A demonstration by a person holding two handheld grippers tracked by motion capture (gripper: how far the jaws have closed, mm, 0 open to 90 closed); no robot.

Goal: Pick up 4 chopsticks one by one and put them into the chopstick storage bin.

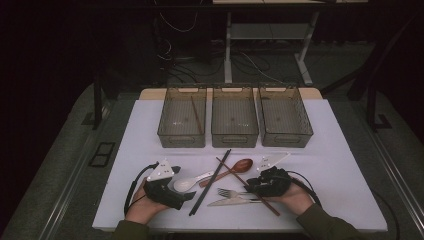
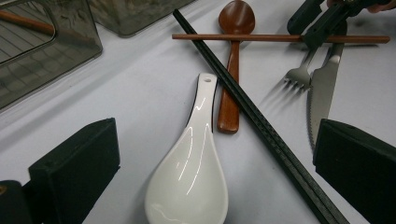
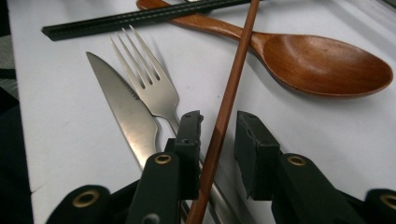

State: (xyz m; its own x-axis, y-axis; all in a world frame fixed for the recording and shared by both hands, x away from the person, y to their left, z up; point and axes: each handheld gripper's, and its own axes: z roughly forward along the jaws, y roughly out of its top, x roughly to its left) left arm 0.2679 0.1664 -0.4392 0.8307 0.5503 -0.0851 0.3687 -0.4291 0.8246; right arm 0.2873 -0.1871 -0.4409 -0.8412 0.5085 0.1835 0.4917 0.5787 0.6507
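A brown wooden chopstick (image 1: 272, 209) (image 3: 238, 60) lies slanted across the white table, over a wooden spoon (image 1: 240, 165) (image 3: 322, 65). My right gripper (image 1: 248, 189) (image 3: 219, 135) is low over it, with the chopstick between its narrowly parted jaws and a gap left at one pad. A steel fork (image 3: 149, 88) and a serrated knife (image 3: 123, 112) lie just beside that gripper. My left gripper (image 1: 187, 195) (image 2: 217, 154) stands wide open by the white ceramic spoon (image 2: 187, 177), which lies between its jaws untouched. A long black chopstick (image 2: 261, 126) (image 1: 212, 180) runs diagonally past both spoons.
Three clear mesh-bottomed bins stand in a row at the back: left (image 1: 181, 137), middle (image 1: 235, 139), right (image 1: 287, 139). A second brown chopstick (image 1: 196, 115) leans in the left bin. The table's front edge (image 1: 240, 229) is close under both hands.
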